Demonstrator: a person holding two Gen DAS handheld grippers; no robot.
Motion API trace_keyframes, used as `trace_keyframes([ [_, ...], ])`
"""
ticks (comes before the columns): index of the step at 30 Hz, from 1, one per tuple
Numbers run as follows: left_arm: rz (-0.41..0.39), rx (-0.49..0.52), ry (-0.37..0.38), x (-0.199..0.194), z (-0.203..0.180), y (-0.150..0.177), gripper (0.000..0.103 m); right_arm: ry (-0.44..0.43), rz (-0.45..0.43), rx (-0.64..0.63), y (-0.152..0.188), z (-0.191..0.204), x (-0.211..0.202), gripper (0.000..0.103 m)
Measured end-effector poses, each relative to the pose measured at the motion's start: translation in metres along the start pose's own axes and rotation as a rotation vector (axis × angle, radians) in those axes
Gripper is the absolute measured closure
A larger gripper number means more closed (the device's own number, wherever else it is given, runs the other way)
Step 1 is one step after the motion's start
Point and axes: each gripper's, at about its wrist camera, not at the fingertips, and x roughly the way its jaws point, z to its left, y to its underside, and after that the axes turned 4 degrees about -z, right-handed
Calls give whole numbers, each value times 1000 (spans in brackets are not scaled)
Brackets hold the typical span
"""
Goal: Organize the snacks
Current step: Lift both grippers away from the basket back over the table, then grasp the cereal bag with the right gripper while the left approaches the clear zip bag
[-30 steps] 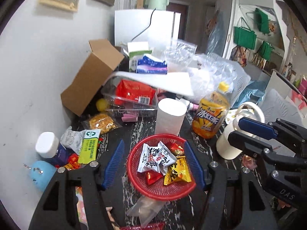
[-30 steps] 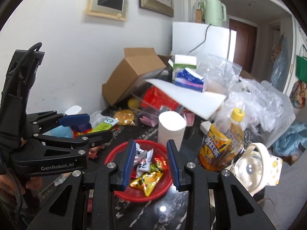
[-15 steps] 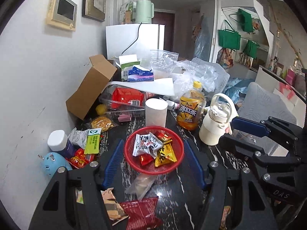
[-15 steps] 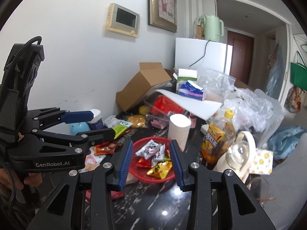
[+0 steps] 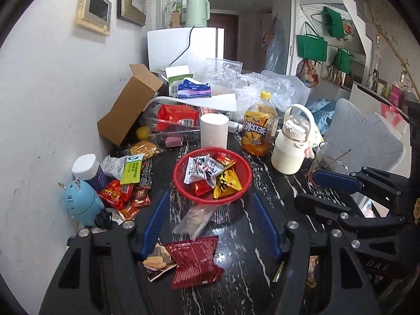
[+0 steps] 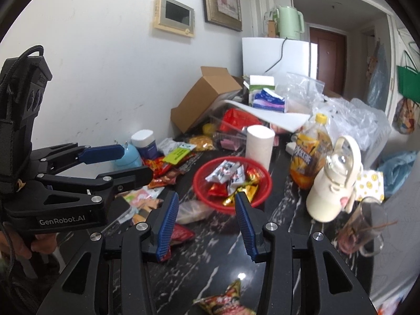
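Black marble table (image 5: 236, 283), cluttered. Red snack packet (image 5: 195, 260) looks light, crinkly, slippery: pinch an edge. Left gripper (image 5: 210, 225) and right gripper (image 6: 207, 223) spread, empty.

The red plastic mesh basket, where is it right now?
In both wrist views the red plastic mesh basket sits mid-table, just in front of the white paper roll, left of the orange iced-tea bottle.

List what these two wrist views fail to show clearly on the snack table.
- Beige snack packet, left wrist view: partly under the left gripper's finger and the dark red packet; print unreadable.
- Orange-red packet, right wrist view: cut off by the bottom edge, blurred.
- Red bag in the clear tub, left wrist view: top hidden by white sheet.
- Glass, right wrist view: contents blurred near the rim.
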Motion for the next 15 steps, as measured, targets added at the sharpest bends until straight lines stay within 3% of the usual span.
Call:
trace_keyframes([
  [15, 104, -9, 128, 28, -11, 58, 39, -38, 131, 56, 63, -3, 19, 55],
])
